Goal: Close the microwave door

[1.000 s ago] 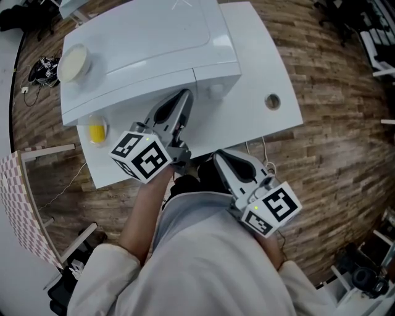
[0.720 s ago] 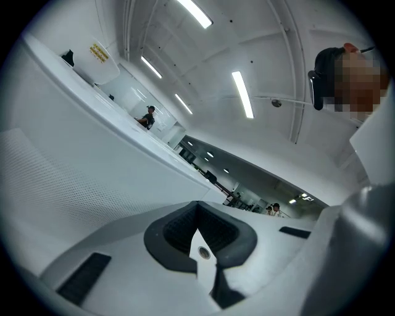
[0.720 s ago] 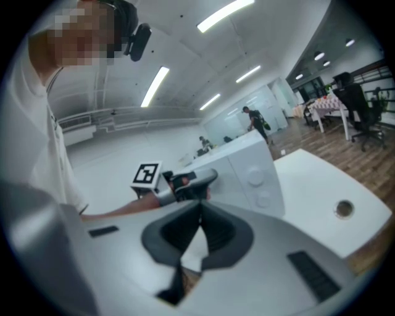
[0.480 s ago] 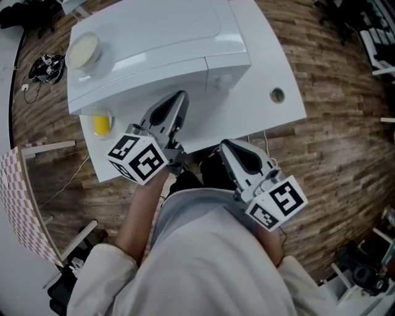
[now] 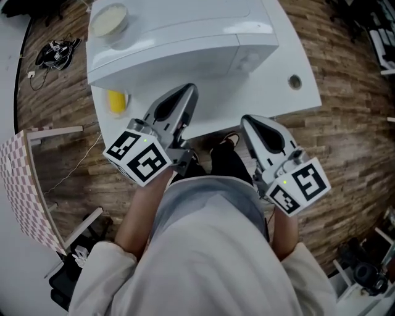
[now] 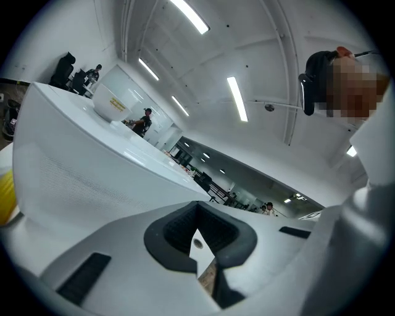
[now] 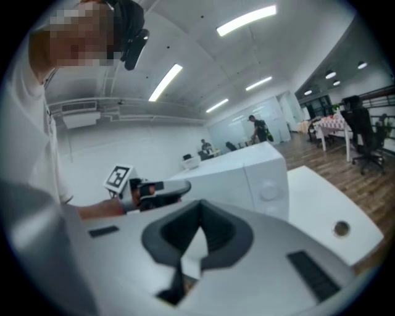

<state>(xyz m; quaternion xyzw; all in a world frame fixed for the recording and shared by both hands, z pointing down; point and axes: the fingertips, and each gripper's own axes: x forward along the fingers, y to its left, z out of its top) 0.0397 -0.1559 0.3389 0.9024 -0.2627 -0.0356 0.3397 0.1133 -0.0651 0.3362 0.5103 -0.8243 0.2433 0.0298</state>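
Person seen from above, both arms bent, grippers held side by side ahead of torso [image 5: 207, 247], noses pointing forward. Left gripper [image 5: 184, 94] sits slightly ahead of right gripper [image 5: 254, 121] and apart from it. Left marker cube [image 5: 138, 158] above bare left forearm [image 5: 141, 213]; right marker cube [image 5: 299, 186] over right wrist. Light sleeves [image 5: 102, 271] at upper arms. Gripper views: jaws of both together, dark pads meeting at tips, nothing between them.

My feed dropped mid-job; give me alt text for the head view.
White microwave with its door looking closed sits on a white table, a bowl on top and a yellow object beside it. The left gripper and right gripper hover near the table's front edge, fingers together, empty.
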